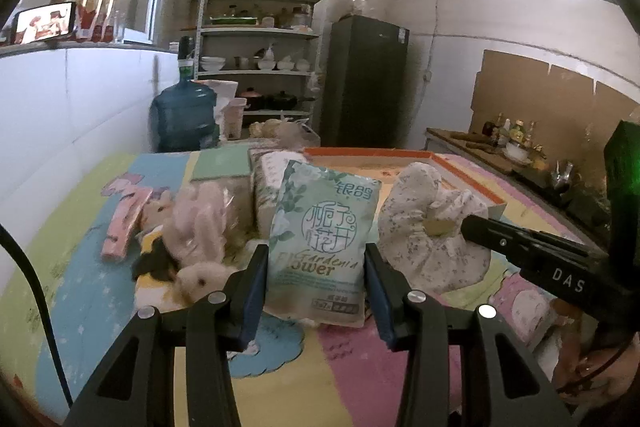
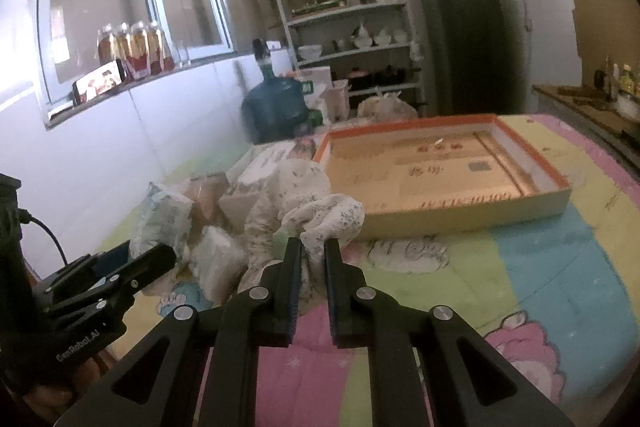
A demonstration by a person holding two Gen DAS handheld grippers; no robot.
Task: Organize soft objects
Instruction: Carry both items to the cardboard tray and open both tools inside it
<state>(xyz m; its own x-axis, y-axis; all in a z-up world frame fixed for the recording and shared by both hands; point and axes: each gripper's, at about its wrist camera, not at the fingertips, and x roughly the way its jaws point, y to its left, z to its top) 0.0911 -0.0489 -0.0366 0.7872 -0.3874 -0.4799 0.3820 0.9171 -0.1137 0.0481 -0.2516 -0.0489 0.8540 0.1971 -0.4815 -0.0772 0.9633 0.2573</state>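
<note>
My left gripper is shut on a pale green tissue pack printed "Gardenia Flower", held upright above the colourful mat, pads on both its sides. To its right my right gripper pinches a white floral cloth bundle. In the right wrist view the right gripper is shut on a fold of that floral cloth, and the left gripper with the tissue pack is at the lower left. Pink plush rabbits and more tissue packs lie behind.
A shallow orange-rimmed box lies open on the mat, right of the pile. A pink packet lies at the left. Beyond the mat stand a blue water jug, a shelf of dishes, a dark fridge and a cluttered counter.
</note>
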